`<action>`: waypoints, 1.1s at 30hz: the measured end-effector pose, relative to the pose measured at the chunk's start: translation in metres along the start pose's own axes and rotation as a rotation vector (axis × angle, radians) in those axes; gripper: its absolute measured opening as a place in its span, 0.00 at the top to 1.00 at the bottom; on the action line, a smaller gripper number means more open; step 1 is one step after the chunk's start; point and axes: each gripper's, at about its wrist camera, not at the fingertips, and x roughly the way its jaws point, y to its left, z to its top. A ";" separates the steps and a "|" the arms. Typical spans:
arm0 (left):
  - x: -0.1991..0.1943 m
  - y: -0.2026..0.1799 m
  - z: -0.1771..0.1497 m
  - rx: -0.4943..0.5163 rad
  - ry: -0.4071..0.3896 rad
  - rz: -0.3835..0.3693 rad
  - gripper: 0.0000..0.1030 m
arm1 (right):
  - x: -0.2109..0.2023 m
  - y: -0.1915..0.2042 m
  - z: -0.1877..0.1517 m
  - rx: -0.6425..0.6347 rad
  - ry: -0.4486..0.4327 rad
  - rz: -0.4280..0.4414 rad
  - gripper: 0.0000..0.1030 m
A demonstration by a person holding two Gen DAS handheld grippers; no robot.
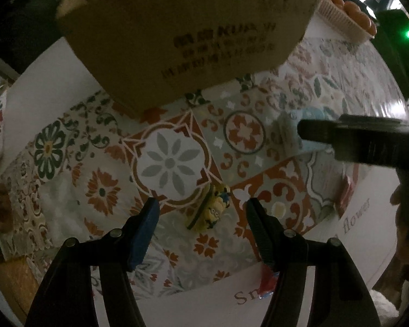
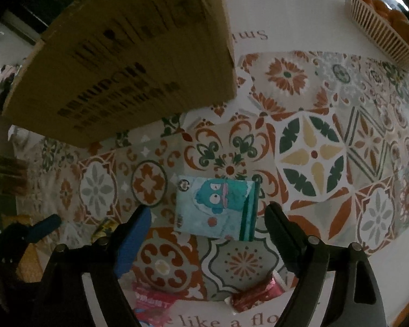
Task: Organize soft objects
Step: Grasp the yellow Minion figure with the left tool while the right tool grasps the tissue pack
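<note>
Left wrist view: I am holding my left fingers point(image 1: 203, 219) spread apart, pointing steeply down at the table point(image 1: 368, 245), which is wearing a patterned tile-print cloth in rust, green and grey. Lying between the two fingertips, touching neither, is a small yellow soft pack printed with cartoon figures point(image 1: 211, 208). Beyond it, a brown cardboard box with dark printed lettering point(image 1: 191, 32) is standing on the cloth. To the right, the dark body of my other tool is reaching in over a pale blue pack, which is blurred here. A white slatted plastic basket of orange fruit point(image 1: 338, 13) is sitting at the far right edge.

Right wrist view: I am keeping my right fingers point(image 2: 207, 219) wide apart and gripping nothing. A flat light-blue rectangular pack showing a teal cartoon creature point(image 2: 218, 207) is lying on the cloth between and just ahead of the fingertips, not touched by either. The same cardboard box is filling the upper left. Red wrappers point(image 2: 256, 294) are lying near the bottom edge, beside printed lettering on the cloth. My left tool's blue-padded fingertip point(image 2: 45, 227) is showing at lower left, near the yellow pack.
</note>
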 end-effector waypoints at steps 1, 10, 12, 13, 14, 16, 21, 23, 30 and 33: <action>0.003 -0.001 0.000 0.006 0.011 0.001 0.37 | 0.002 0.000 0.000 0.001 0.005 0.000 0.16; 0.026 -0.004 -0.003 0.029 0.079 0.013 0.37 | 0.022 -0.003 0.001 0.014 0.044 -0.015 0.16; 0.031 -0.005 -0.004 0.026 0.087 0.017 0.37 | 0.027 -0.002 0.001 0.013 0.054 -0.016 0.16; 0.033 -0.005 -0.004 0.022 0.087 0.017 0.37 | 0.029 -0.002 0.002 0.012 0.058 -0.017 0.16; 0.035 -0.005 -0.003 0.018 0.085 0.018 0.37 | 0.032 -0.002 0.002 0.012 0.064 -0.022 0.16; 0.039 -0.006 -0.003 0.010 0.083 0.024 0.37 | 0.036 -0.002 0.003 0.016 0.070 -0.023 0.16; 0.055 -0.002 0.002 -0.002 0.089 0.025 0.41 | 0.047 0.000 0.009 0.023 0.082 -0.023 0.16; 0.061 -0.001 0.001 -0.012 0.096 0.030 0.48 | 0.049 0.001 0.009 0.021 0.083 -0.024 0.16; 0.065 0.011 -0.002 -0.085 0.068 0.008 0.65 | 0.064 0.012 0.008 0.006 0.081 -0.048 0.16; 0.063 0.024 -0.004 -0.151 0.047 -0.025 0.71 | 0.065 0.016 0.006 -0.002 0.075 -0.055 0.17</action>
